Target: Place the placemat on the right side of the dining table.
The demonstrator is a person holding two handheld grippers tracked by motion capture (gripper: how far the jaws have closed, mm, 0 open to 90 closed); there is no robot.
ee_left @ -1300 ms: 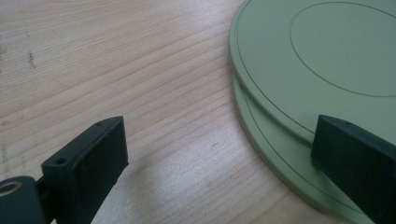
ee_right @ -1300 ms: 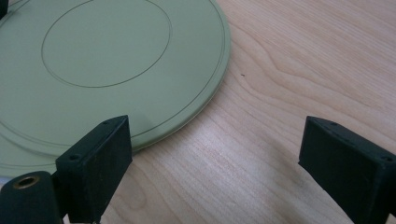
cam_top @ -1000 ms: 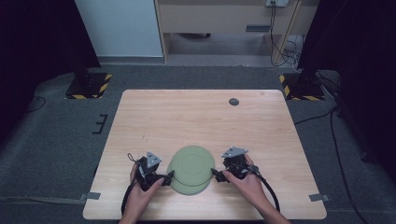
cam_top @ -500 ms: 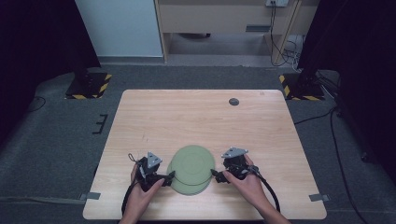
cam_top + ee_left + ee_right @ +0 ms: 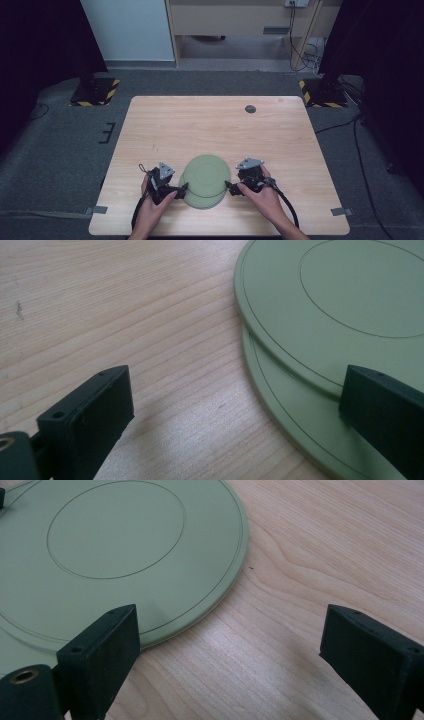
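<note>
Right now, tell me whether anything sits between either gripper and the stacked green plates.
Nothing visible does. The left gripper and right gripper flank the two green plates, jaws open, with just bare wooden table in the gaps. The upper plate lies offset on the lower plate. The small dark disc lies far off.

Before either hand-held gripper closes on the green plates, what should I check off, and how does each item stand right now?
1. Left hand-held gripper open: ok, jaws wide apart in the left gripper view.
2. Right hand-held gripper open: ok, jaws wide apart in the right gripper view.
3. Two plates stacked: ok, the top plate lies offset on the bottom plate.
4. A plate rim between the left jaws: ok, both rims run between them.
5. Top plate rim between the right jaws: ok, its edge passes between them.
6. Jaws low enough to catch one rim: cannot tell.
</note>
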